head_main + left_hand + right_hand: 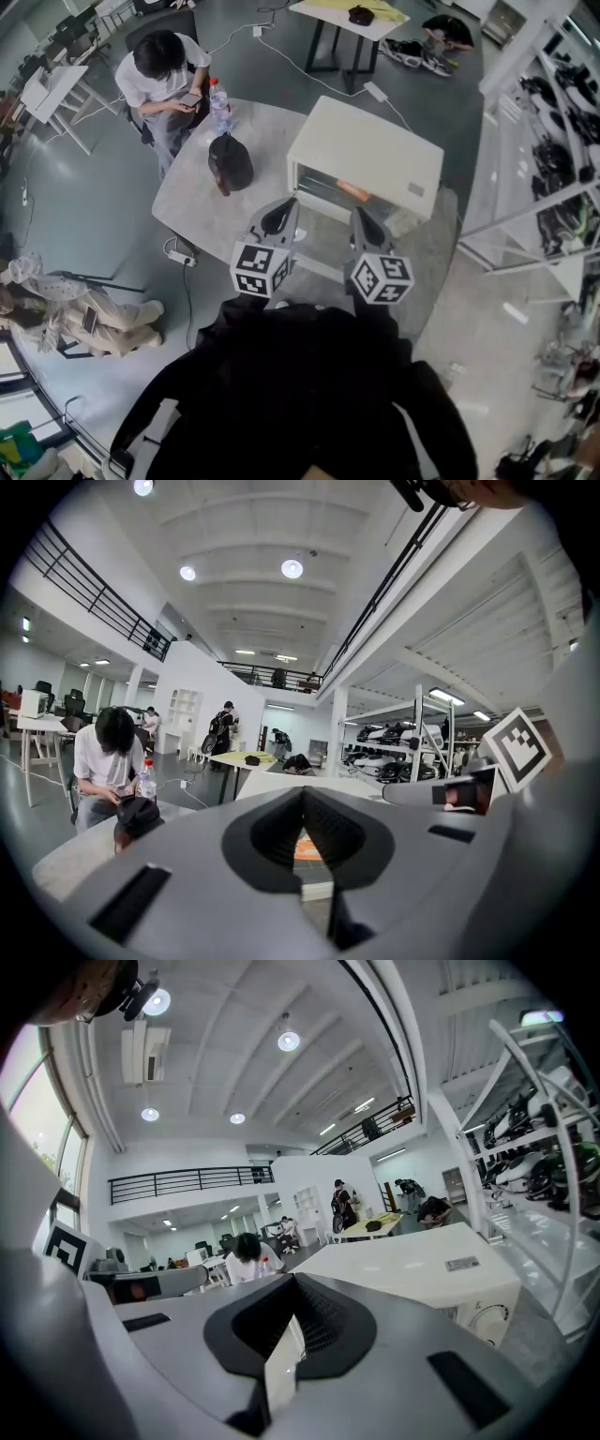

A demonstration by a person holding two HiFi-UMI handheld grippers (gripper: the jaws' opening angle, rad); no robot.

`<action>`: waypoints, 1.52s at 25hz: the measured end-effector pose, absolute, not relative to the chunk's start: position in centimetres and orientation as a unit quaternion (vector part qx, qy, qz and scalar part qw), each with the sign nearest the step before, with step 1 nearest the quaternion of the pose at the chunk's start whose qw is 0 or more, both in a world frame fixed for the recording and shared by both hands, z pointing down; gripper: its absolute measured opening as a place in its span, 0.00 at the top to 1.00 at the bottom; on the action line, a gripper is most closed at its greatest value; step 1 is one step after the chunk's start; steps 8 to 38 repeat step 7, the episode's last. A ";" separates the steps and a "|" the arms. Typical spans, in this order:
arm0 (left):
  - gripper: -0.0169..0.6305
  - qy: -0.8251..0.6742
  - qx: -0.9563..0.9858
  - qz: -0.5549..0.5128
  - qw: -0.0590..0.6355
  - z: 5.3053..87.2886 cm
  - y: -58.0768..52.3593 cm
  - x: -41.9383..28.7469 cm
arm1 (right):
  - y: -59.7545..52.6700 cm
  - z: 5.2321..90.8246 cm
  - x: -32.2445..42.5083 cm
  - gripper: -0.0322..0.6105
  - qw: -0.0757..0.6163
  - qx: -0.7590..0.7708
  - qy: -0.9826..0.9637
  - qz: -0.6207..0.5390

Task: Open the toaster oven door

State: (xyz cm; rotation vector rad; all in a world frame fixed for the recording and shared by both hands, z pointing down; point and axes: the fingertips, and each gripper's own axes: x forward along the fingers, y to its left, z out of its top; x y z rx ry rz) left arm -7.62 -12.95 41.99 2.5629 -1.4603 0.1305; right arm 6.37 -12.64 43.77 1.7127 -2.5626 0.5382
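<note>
Grey stone-look bench [192, 202] carries a cream toaster oven [366, 150] at its right edge, its door [319, 268] folded down toward the near edge. The right gripper [366, 223] is clenched on the door's white rim. The left gripper [279, 216] is pinched closed, empty. A black bag [230, 161] sits near the far-left edge.

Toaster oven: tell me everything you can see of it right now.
The toaster oven is a cream, boxy, metal-looking unit standing upright on the round grey table, with a small label on its top. Its front faces the person. The cavity shows, with an orange shape inside, so the door looks lowered. A pale handle bar lies low in front of it, and the left gripper and the right gripper each appear to have their jaws closed on that bar.
</note>
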 end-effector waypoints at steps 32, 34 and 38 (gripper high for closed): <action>0.97 -0.492 0.865 0.045 0.085 41.8 -13.6 -7.4 | -12.9 43.8 6.6 0.95 0.008 0.553 -0.817 0.163; 0.97 -0.492 0.865 0.045 0.085 41.8 -13.6 -7.4 | -12.9 43.8 6.6 0.95 0.008 0.553 -0.817 0.163; 0.97 -0.492 0.865 0.045 0.085 41.8 -13.6 -7.4 | -12.9 43.8 6.6 0.95 0.008 0.553 -0.817 0.163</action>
